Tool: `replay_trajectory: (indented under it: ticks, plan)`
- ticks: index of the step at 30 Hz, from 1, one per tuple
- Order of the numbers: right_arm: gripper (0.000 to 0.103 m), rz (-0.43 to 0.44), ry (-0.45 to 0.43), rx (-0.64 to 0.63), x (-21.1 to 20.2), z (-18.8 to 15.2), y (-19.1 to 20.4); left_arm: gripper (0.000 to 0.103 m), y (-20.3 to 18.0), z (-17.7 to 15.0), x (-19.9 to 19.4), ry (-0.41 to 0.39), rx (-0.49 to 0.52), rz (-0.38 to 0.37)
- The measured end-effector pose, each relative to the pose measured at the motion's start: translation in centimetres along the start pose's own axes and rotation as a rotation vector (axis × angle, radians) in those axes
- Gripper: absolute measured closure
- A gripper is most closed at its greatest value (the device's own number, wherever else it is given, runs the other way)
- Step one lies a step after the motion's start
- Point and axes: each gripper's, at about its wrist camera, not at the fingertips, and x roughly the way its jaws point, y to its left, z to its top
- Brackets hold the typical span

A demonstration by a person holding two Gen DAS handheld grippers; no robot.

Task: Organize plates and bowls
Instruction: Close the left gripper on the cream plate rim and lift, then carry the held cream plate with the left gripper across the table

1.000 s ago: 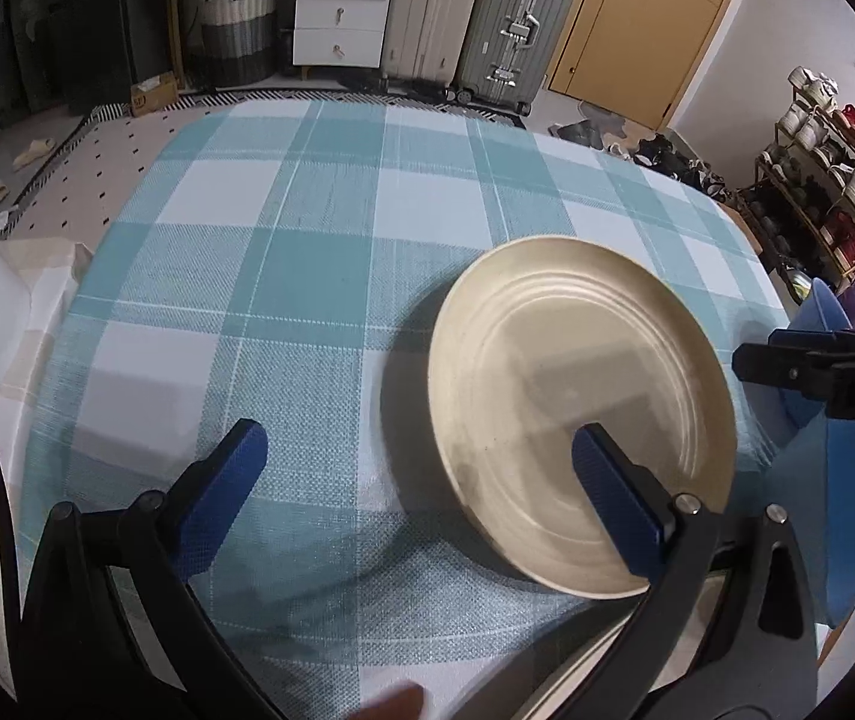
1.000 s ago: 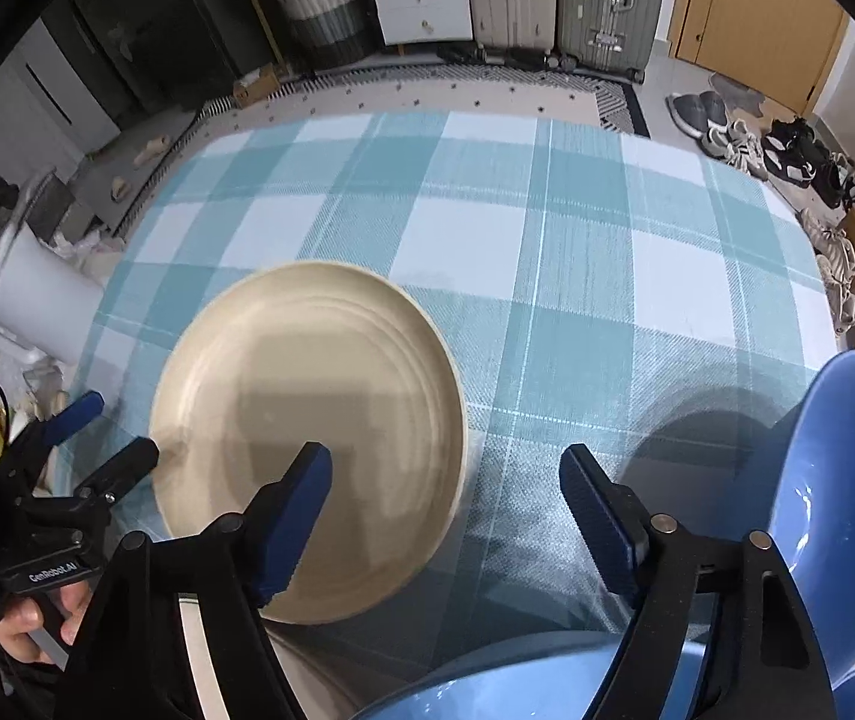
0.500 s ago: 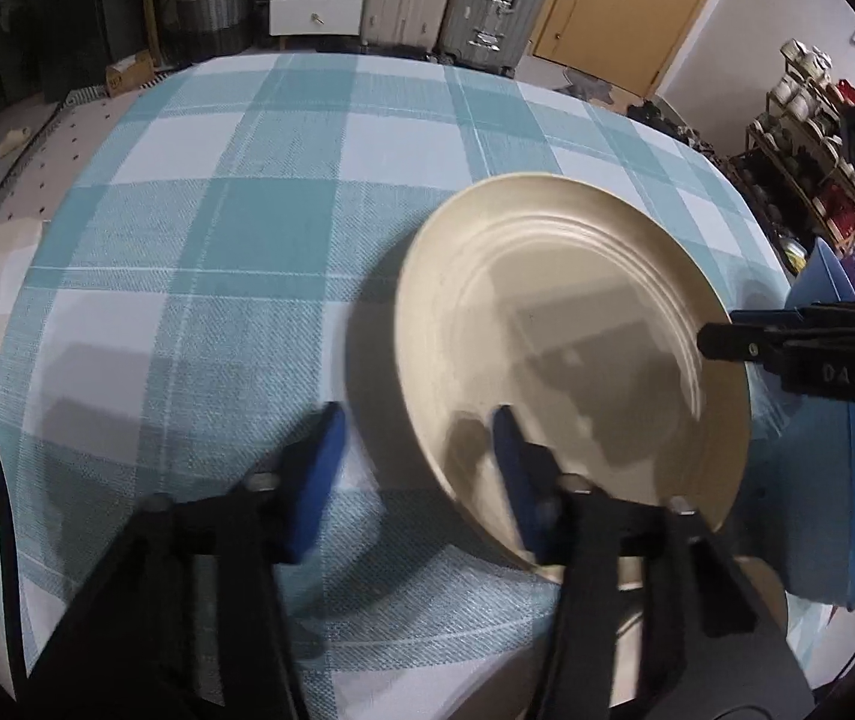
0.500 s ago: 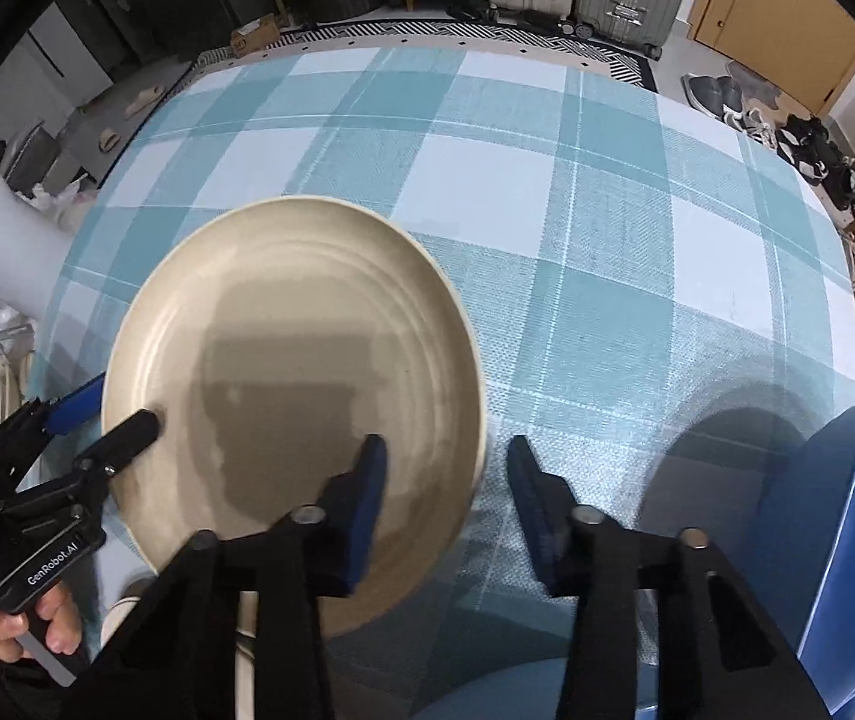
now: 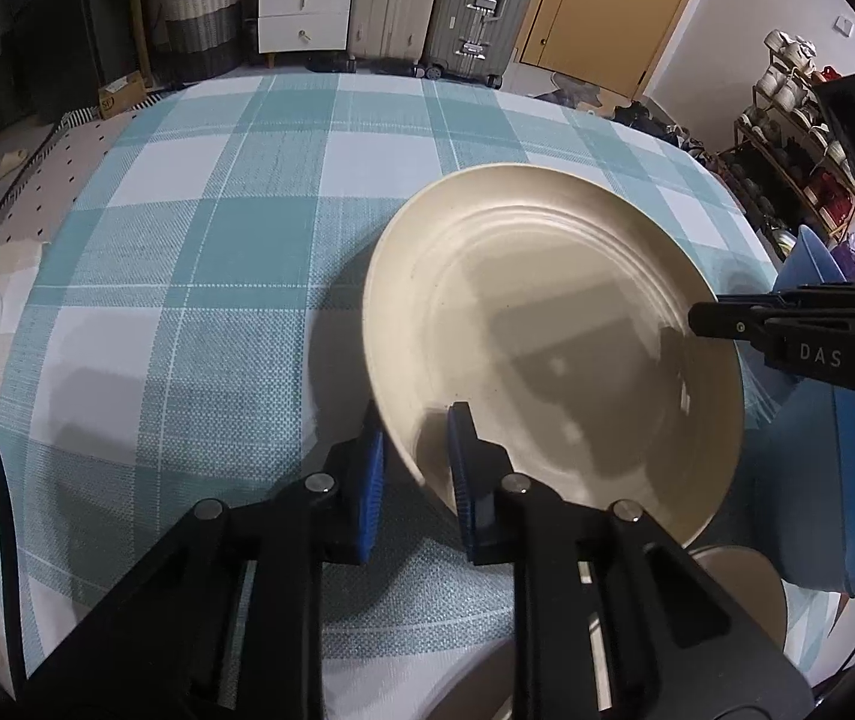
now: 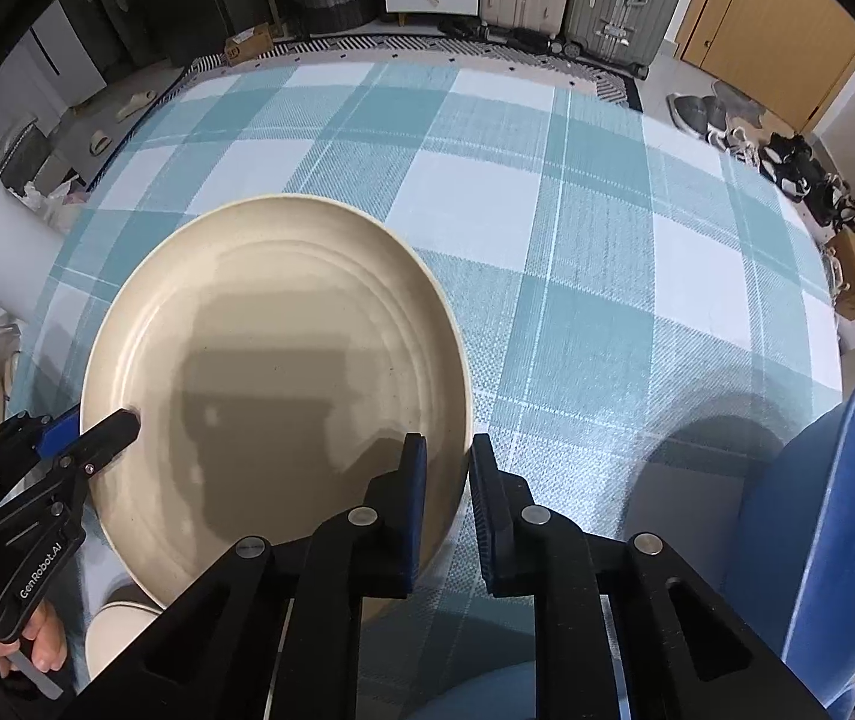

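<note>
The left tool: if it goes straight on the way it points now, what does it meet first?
The left tool is already shut on the near rim of the cream plate. Pushed straight on, it would probably meet the checked tablecloth just beneath that rim; depth there is unclear.

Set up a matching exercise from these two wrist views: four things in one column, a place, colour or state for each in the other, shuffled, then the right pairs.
Things
1. cream plate
2. blue bowl
3. tablecloth
4. left claw

Descriptions
A. teal and white check
B. stands at the table's right edge
C. shut on a rim
D. gripped on two opposite sides

Pairs: 1-D, 2-B, 3-A, 4-C
</note>
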Motion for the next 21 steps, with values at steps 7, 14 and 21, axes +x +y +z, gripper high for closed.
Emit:
replay_trajectory:
  ticks: [7, 14, 21]
  plan:
    - [0.088, 0.005, -0.036, 0.006, -2.2, -0.5, 0.2, 0.086, -0.4, -0.2, -2.4, -0.036, 0.008, 0.005]
    - [0.088, 0.003, -0.072, 0.001, -4.8, -1.5, 1.0, 0.086, -0.7, -0.6, -5.5, -0.075, 0.013, 0.007]
    - [0.088, 0.005, -0.112, 0.0, -7.8, -2.9, 2.0, 0.086, -0.9, -1.7, -9.3, -0.114, 0.015, 0.006]
